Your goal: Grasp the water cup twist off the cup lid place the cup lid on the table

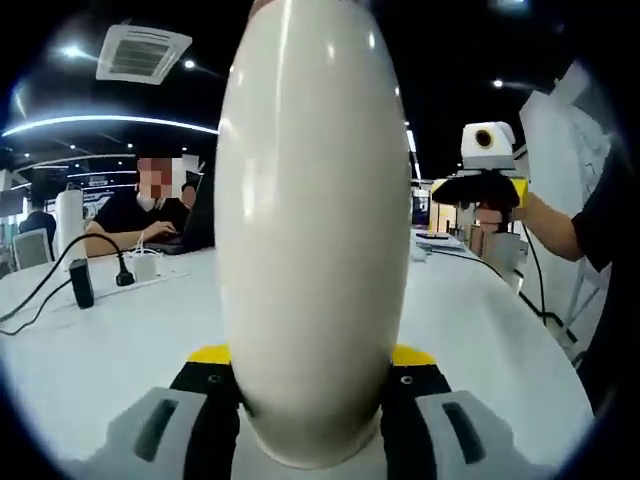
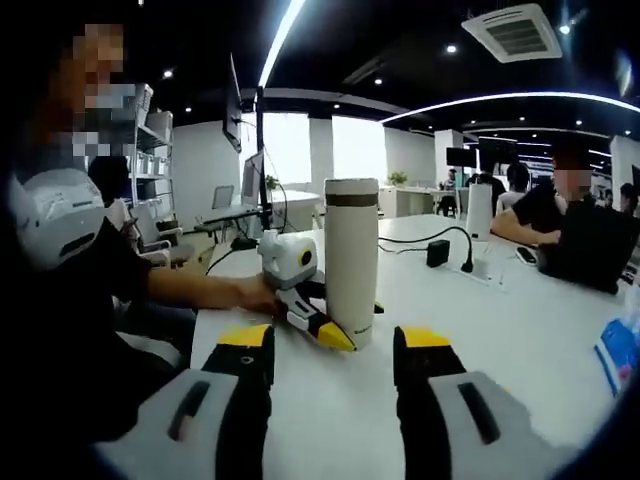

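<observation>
Stretching smooth and white under everything, the counter (image 2: 520, 330) carries an upright, tall, cream-coloured cylindrical water cup (image 2: 352, 262) whose cup lid (image 2: 352, 190) sits above a dark band, its base pinched between the left gripper's (image 2: 322, 325) yellow-tipped jaws, while the right gripper (image 2: 332, 352) hangs near with jaws spread, no lettering legible.

Bare counter (image 2: 520, 330) stretches wide open right of the water cup (image 2: 352, 260); left gripper (image 2: 325, 330) crowds its base, cables and adapter (image 2: 437, 252) sit further back.
</observation>
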{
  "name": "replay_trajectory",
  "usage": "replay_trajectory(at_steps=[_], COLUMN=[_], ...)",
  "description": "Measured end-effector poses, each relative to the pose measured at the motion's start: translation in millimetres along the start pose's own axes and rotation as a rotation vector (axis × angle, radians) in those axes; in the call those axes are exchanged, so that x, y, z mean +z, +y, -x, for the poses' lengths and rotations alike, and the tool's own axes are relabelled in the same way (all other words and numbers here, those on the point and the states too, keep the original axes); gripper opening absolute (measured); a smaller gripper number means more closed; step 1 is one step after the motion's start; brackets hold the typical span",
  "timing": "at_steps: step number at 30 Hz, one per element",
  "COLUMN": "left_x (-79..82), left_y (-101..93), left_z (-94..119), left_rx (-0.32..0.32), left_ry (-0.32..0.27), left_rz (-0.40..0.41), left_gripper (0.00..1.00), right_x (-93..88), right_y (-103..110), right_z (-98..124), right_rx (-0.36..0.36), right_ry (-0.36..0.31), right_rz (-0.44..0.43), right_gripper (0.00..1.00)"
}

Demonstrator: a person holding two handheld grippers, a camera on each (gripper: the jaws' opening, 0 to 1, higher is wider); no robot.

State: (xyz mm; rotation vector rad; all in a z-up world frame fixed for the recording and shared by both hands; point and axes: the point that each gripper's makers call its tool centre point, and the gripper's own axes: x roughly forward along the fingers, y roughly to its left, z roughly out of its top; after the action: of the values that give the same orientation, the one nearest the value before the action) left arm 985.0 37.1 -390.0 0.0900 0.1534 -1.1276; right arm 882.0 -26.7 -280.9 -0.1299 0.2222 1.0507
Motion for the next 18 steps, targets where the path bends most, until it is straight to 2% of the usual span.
replay_trajectory(at_steps=[9,15,18], left_x=[-2.4,-4.2,-6.6], left_y=[1.4,0.0,-1.0], left_z=[-0.2,-0.1,0.5], left_rx=[0.006,0.006,0.002], left_ry=[0.007,0.012,0.019], left_rz=[-0.025,-0.030,-0.034], left_gripper=[0.56,0.56,0.56], right_x=[36.2,75.8,88.4], right_y=[-7.0,-6.5,-5.3], right_z=[-20.1,-41.0,-52.5], right_rx=[-0.015,-0.027,-0.030], right_ry=[-0.066,-0.163,-0.185], right_rz=[0.012,0.020,0.034], right_gripper=[0.50,0.50,0.50])
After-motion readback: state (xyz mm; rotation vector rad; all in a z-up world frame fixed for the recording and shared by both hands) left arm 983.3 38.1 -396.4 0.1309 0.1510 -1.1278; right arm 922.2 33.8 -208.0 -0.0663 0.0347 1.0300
